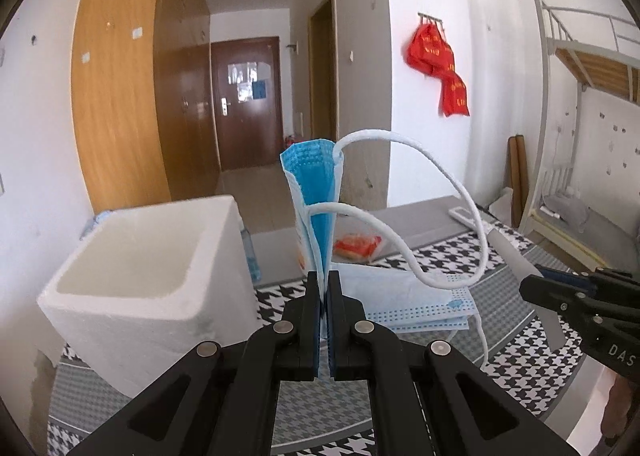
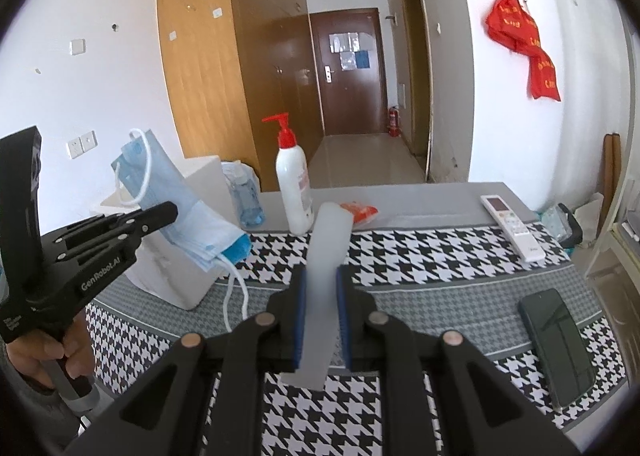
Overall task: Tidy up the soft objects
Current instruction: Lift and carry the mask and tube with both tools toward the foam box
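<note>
My left gripper (image 1: 324,280) is shut on a stack of blue face masks (image 1: 314,192), held above the table beside a white foam box (image 1: 152,276); white ear loops (image 1: 452,192) hang from it. The mask stack also shows in the right wrist view (image 2: 176,200), with the left gripper (image 2: 160,216) in front of the foam box (image 2: 172,268). My right gripper (image 2: 322,276) is shut on a translucent white flat strip (image 2: 326,268); the strip (image 1: 516,256) and the right gripper (image 1: 560,288) appear at the right of the left wrist view.
On the houndstooth cloth (image 2: 420,256) stand a white pump bottle with red top (image 2: 294,184), an orange packet (image 2: 360,212), a white remote (image 2: 512,226) and a dark phone (image 2: 556,344). A blue water bottle (image 2: 244,196) stands behind the box. A bunk bed (image 1: 580,96) is at right.
</note>
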### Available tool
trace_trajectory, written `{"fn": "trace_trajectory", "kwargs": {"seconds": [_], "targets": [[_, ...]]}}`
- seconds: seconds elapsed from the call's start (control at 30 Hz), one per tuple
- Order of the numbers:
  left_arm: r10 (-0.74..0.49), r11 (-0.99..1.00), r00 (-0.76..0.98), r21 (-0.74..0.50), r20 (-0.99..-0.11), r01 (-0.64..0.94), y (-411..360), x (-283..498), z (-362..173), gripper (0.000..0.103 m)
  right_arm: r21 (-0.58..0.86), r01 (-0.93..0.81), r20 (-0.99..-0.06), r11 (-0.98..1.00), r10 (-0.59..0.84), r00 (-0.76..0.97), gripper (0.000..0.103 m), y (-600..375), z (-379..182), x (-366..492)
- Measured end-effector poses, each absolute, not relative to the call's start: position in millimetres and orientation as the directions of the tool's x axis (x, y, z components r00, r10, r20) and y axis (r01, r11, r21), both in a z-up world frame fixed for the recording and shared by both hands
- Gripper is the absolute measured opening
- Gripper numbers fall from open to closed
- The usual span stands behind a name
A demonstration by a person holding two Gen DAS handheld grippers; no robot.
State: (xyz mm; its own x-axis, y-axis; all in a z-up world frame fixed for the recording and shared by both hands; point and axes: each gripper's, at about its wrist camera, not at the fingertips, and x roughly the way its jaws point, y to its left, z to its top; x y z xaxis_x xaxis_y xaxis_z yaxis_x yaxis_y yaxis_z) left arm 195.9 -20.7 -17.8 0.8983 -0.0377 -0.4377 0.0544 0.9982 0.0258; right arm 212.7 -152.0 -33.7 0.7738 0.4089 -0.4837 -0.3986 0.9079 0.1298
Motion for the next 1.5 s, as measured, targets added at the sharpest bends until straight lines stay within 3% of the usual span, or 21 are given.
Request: {"fn": "trace_trajectory", "kwargs": {"seconds": [0.4, 1.5], "targets": [[-0.008, 1.0, 0.929, 0.024, -0.369, 0.018, -3.0, 190.8, 3.1, 0.002, 0.117, -0.426, -0.464, 0.897, 0.429, 0.775, 0.018, -138.6, -23.7, 216.0], [0.156, 0.987, 0.938, 0.013, -0.309, -0.16, 72.6, 163.6, 21.1, 0.002, 0.087, -0.586, -0.447, 0.806, 0.557, 0.7, 0.018, -55.9, -2.3, 228.2]]}}
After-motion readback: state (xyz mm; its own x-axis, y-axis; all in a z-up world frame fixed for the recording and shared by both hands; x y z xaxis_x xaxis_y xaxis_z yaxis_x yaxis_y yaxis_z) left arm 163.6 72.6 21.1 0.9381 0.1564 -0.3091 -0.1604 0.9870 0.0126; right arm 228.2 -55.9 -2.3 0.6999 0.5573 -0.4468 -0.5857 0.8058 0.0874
